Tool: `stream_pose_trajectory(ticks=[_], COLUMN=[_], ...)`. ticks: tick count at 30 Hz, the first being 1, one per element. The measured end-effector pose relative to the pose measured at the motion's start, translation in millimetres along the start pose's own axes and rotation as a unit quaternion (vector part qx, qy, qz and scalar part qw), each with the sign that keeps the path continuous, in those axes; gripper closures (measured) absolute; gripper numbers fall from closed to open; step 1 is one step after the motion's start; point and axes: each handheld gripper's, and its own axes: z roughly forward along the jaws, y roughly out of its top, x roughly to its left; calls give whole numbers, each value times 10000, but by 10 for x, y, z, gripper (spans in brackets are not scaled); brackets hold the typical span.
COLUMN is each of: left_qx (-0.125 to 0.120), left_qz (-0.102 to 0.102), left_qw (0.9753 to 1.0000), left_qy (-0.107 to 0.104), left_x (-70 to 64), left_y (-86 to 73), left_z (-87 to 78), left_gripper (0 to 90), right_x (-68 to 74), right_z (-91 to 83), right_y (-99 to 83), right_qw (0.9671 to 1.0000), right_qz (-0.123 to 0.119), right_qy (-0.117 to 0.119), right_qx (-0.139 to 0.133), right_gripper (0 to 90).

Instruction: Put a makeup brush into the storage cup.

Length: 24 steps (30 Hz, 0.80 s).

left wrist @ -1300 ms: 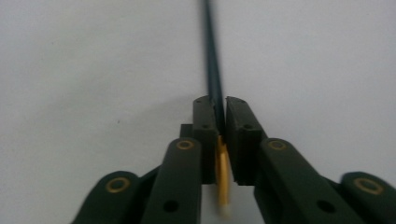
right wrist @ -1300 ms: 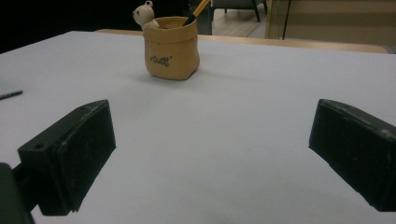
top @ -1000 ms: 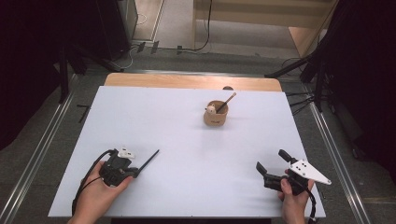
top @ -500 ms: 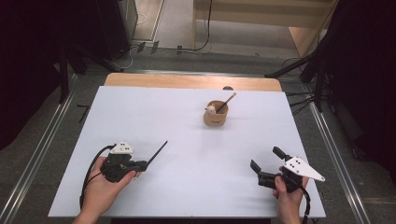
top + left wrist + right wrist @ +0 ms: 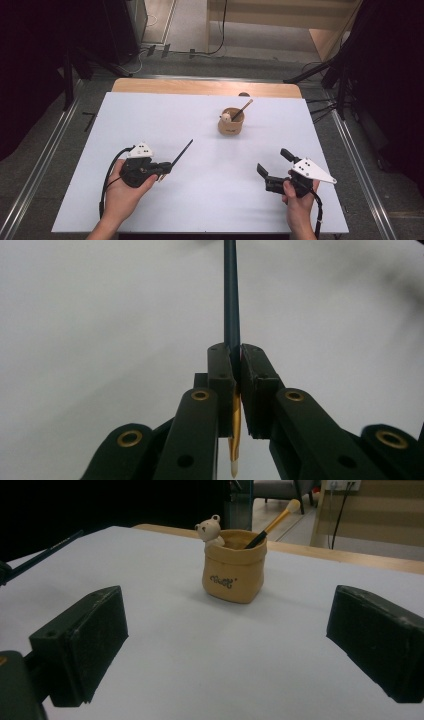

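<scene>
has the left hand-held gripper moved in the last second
Yes. In the high view the left hand-held gripper, shut on a dark brush, has shifted right and forward, toward the bear pot, which has stayed put.

The table top (image 5: 150,125) looks like a smooth, matt white sheet, with a strip of pale, bare wood (image 5: 200,86) showing along its far edge at the upper middle of the high view. The pot (image 5: 234,571) at centre has a matt tan surface, slightly creased like a soft bag (clay or rubber, hard to tell). The left gripper (image 5: 237,360) is dull black plastic with brass-coloured rivets, clamped on a pencil (image 5: 231,295) with a smooth dark shaft and a glossy gold end. The right gripper (image 5: 225,645) has matt black pads (image 5: 90,630), faintly scuffed and grainy.
</scene>
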Motion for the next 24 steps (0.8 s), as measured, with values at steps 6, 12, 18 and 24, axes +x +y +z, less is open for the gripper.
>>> stream_pose_trajectory(ticks=[6,12,18,24], left_qx=[-277,-439,-535,-711], left_qz=[-65,-53,-90,-59], left_qw=[9996,9989,9983,9970], left_qy=[-83,-143,-228,-289], left_x=[-6,-53,-65,-75], left_y=[94,183,174,151], left_z=[41,124,203,203], left_gripper=[852,852,852,852], right_x=[62,144,260,404], right_z=[95,254,381,470], right_y=[86,218,331,401], right_qw=[10000,9999,9999,9994], right_qz=[35,71,47,253], right_qy=[27,-4,102,226], right_qx=[24,75,50,-14], right_gripper=[38,52,55,61])
